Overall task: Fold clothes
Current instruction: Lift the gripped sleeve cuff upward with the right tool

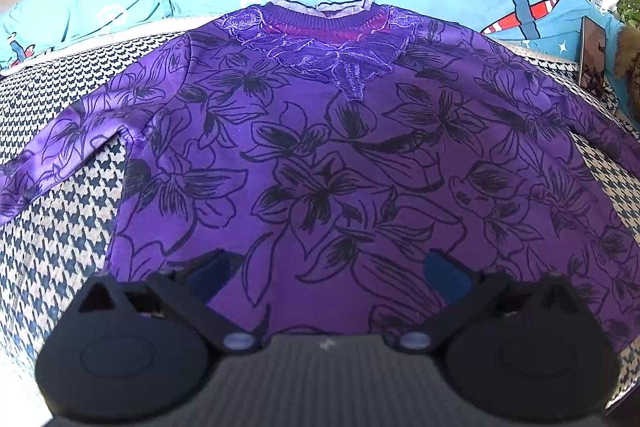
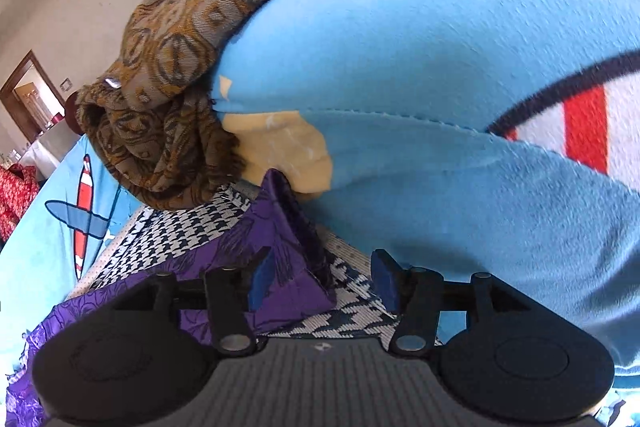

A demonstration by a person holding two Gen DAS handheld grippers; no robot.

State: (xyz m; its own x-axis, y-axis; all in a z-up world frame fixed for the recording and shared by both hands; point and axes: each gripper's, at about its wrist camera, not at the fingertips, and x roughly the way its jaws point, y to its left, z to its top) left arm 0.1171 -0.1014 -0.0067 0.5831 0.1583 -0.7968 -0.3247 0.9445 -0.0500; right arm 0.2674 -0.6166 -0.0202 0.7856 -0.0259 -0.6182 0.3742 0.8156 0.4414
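Lying flat under wide-open left tool [image 1: 326,275]: purple top [image 1: 320,155] | right tool [image 2: 322,281] half-open, straddling peaked sleeve [image 2: 288,251]

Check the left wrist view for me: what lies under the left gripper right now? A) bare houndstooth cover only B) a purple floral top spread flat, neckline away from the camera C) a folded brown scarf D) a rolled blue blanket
B: the purple floral top lies spread flat below the open left gripper, its neckline at the far end.
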